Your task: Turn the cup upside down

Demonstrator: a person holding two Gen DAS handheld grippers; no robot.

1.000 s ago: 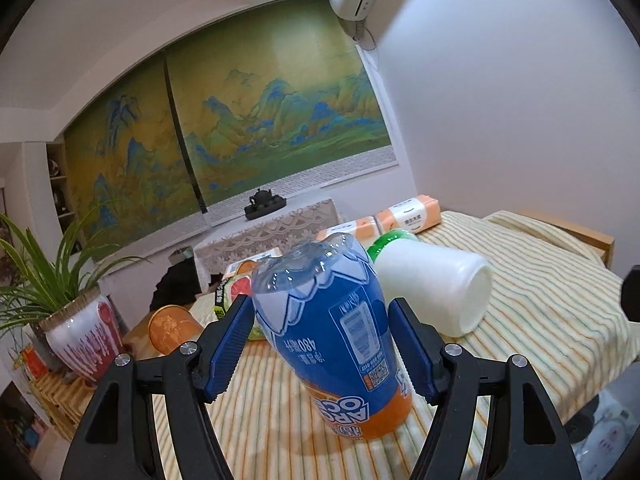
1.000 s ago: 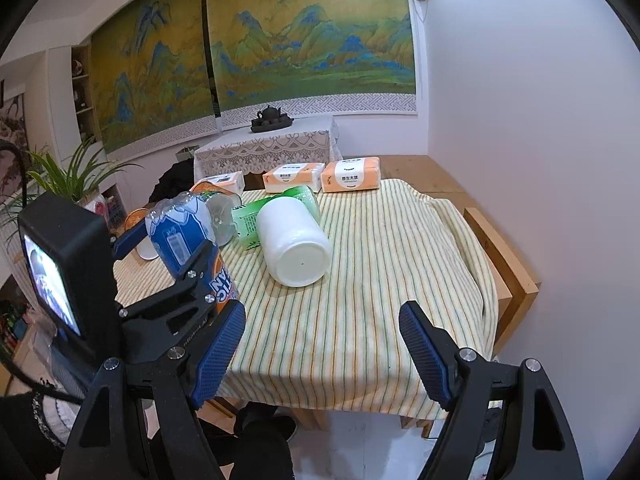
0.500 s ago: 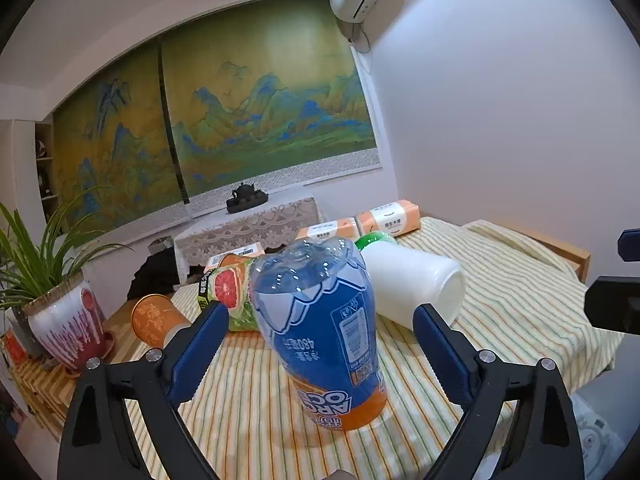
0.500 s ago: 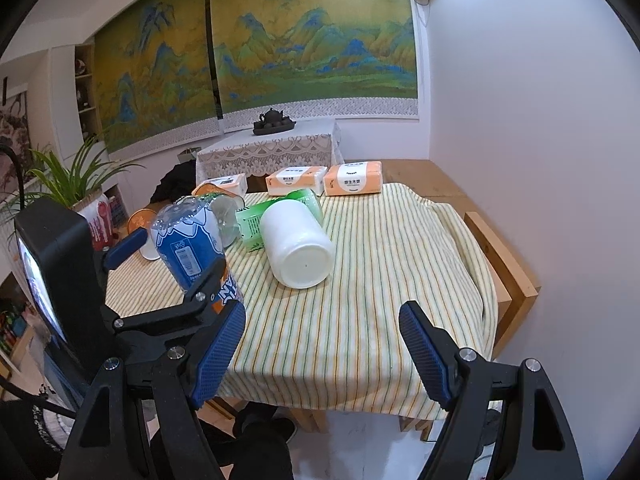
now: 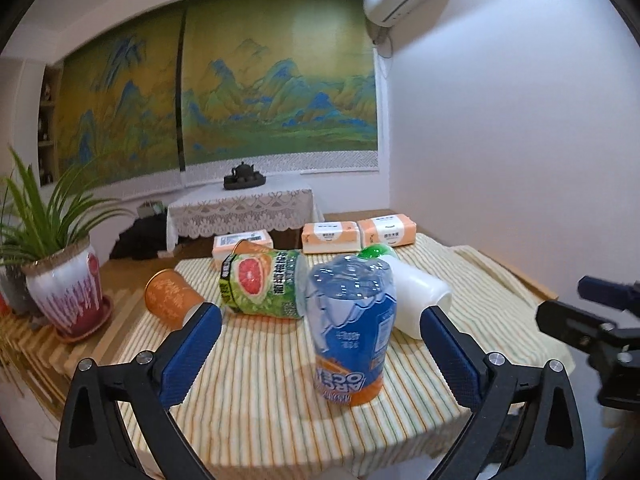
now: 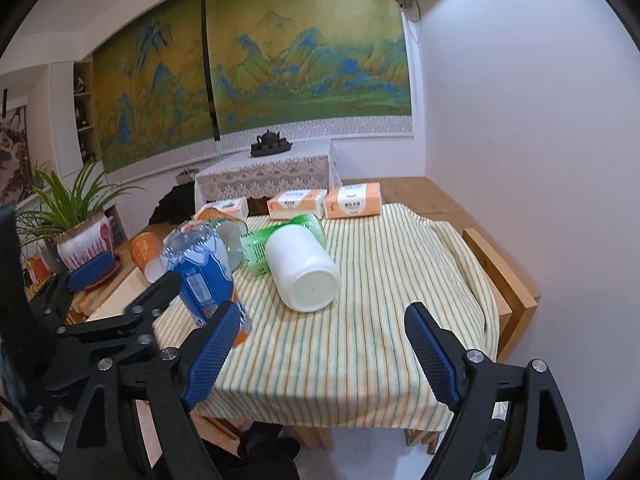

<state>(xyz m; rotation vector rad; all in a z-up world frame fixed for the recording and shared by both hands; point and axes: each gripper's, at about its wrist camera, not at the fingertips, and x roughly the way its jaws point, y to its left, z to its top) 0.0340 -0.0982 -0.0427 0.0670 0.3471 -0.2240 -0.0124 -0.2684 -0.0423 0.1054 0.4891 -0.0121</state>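
Here the blue cup (image 5: 352, 332) stands inverted on the striped cloth (image 5: 260, 392), both grippers' fingers (image 5: 192, 354) apart, empty.

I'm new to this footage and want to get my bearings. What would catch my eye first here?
The blue and orange cup standing upside down near the front of the striped tablecloth, framed by the open left tongs. Right behind it a white jar lies on its side, bottom towards the camera. A big green and blue mountain painting fills the back wall.
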